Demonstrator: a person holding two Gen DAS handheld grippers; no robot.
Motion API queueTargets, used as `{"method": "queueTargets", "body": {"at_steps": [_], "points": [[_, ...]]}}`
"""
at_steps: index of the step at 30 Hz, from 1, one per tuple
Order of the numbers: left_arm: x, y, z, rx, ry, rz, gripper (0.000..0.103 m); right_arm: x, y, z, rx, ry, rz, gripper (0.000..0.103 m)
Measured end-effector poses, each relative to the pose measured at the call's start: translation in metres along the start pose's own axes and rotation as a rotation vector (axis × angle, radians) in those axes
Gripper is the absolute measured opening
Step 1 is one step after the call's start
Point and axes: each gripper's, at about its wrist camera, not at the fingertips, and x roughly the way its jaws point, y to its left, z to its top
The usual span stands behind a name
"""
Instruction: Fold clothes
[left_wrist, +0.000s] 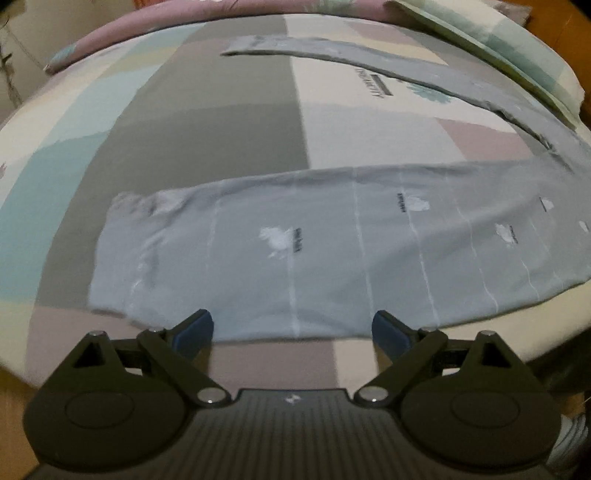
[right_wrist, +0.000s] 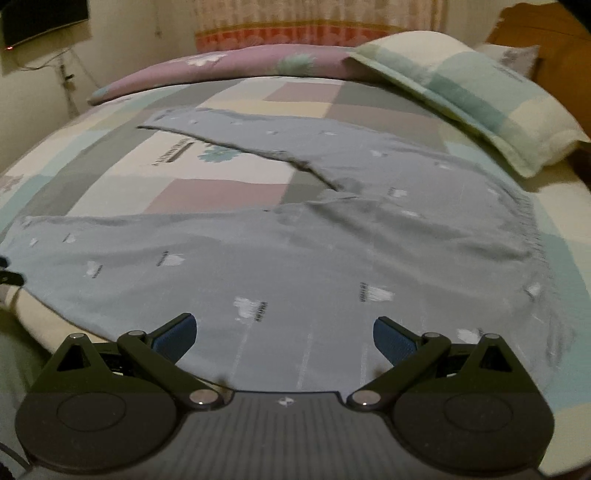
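The left wrist view looks along one leg of the trousers (left_wrist: 332, 251), showing its hem end at the left, crumpled and slightly bunched, and the far leg only as a thin strip curving off to the right; the right wrist view shows what the other misses, the waist end at the right with its gathered elastic band, the crotch where the two legs part, and a bit of dark hardware at the left edge that is too cut off to identify; it also takes in the pillow (right_wrist: 480, 92) at the head of the bed (right_wrist: 221, 188), a mauve quilt (right_wrist: 229, 62) along the far side, and a curtain (right_wrist: 314, 22) behind; the trousers lie spread flat on the patchwork sheet, legs splayed in a V, the near leg running along the bed's near edge; the cloth is pale grey-blue with thin white stripes, small white motifs and tiny dark lettering; the left gripper (left_wrist: 291, 328) hangs over the near leg's lower edge, jaws spread wide and grasping nothing; the right gripper (right_wrist: 284, 332) sits low over the trousers nearer the waist, likewise released, blue pads well apart
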Motion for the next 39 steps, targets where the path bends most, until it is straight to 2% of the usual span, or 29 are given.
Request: {"method": "queueTargets", "body": {"at_steps": [1, 5, 9, 11, 14, 17, 21, 25, 27, 31, 33, 35, 39], "points": [[-0.007, 0.003, 0.003, -0.018, -0.021, -0.001, 0.093, -0.003, -0.001, -0.001, 0.006, -0.005, -0.013, 0.103], [-0.03, 0.006, 0.021, -0.1, -0.098, -0.105, 0.093, -0.006, -0.009, 0.002, 0.013, -0.051, -0.035, 0.103], [-0.045, -0.02, 0.056, -0.073, -0.148, -0.133, 0.093, 0.012, -0.017, 0.027, 0.001, -0.094, -0.035, 0.103], [-0.046, -0.026, 0.085, -0.109, -0.139, -0.192, 0.093, 0.031, -0.017, 0.047, -0.02, -0.099, -0.022, 0.103], [-0.039, -0.036, 0.141, -0.157, -0.117, -0.256, 0.093, 0.067, -0.007, 0.072, -0.072, -0.086, -0.108, 0.103], [-0.025, -0.057, 0.203, -0.138, -0.133, -0.23, 0.093, 0.098, -0.008, 0.079, -0.079, -0.072, -0.13, 0.103], [0.025, -0.081, 0.291, -0.17, -0.134, -0.214, 0.094, 0.114, -0.025, 0.057, -0.06, -0.087, -0.09, 0.103], [0.104, -0.091, 0.364, -0.186, -0.117, -0.146, 0.094, 0.107, -0.045, 0.044, -0.019, -0.084, -0.018, 0.103], [0.15, -0.09, 0.389, -0.206, -0.091, -0.125, 0.094, 0.102, -0.052, 0.044, -0.01, -0.089, -0.015, 0.103], [0.216, -0.075, 0.409, -0.262, -0.054, -0.081, 0.093, 0.101, -0.059, 0.041, -0.021, -0.106, -0.076, 0.103], [0.24, -0.062, 0.412, -0.3, -0.041, -0.089, 0.093, 0.105, -0.064, 0.041, 0.008, -0.107, -0.072, 0.103], [0.255, -0.052, 0.413, -0.314, -0.044, -0.091, 0.093, 0.108, -0.066, 0.041, 0.023, -0.113, -0.069, 0.103], [0.267, -0.029, 0.42, -0.331, -0.106, 0.007, 0.093, 0.113, -0.068, 0.04, 0.033, -0.134, -0.072, 0.103]]}}
